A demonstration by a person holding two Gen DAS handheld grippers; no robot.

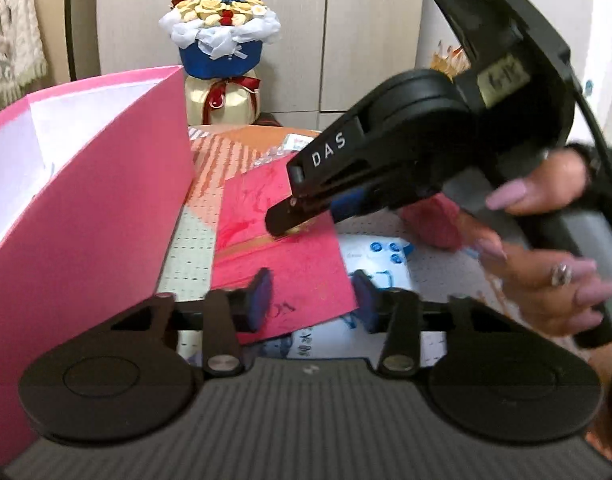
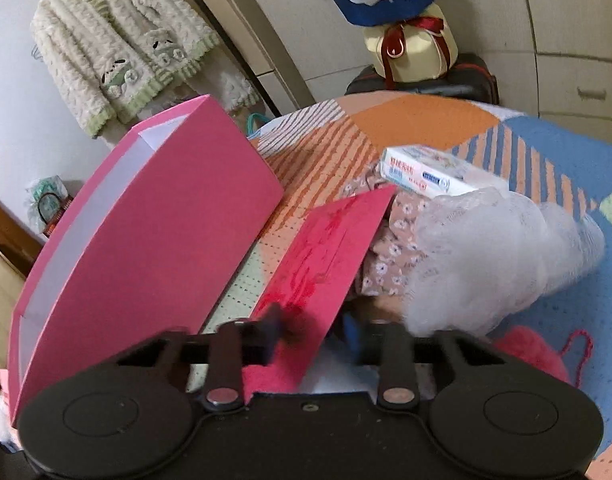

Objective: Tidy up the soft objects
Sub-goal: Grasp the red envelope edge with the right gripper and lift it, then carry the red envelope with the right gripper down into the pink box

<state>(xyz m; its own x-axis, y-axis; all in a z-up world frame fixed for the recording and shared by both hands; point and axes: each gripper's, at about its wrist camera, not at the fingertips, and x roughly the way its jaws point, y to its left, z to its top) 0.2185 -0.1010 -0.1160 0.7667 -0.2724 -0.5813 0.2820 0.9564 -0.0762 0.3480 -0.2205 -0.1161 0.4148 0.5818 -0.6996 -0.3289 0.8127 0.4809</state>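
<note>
A red envelope lies flat on the patterned bedspread, beside an open pink box. My left gripper is open, its blue pads either side of the envelope's near edge. My right gripper reaches in from the right, its tips on the envelope; in the right wrist view its jaws stand apart around the envelope's near corner. A white mesh pouf, floral cloth and red yarn lie to the right.
The pink box stands open on the left. A tissue pack lies behind the cloth. A flower gift box stands at the far edge. Printed papers lie under the envelope. A fluffy cardigan hangs on the wall.
</note>
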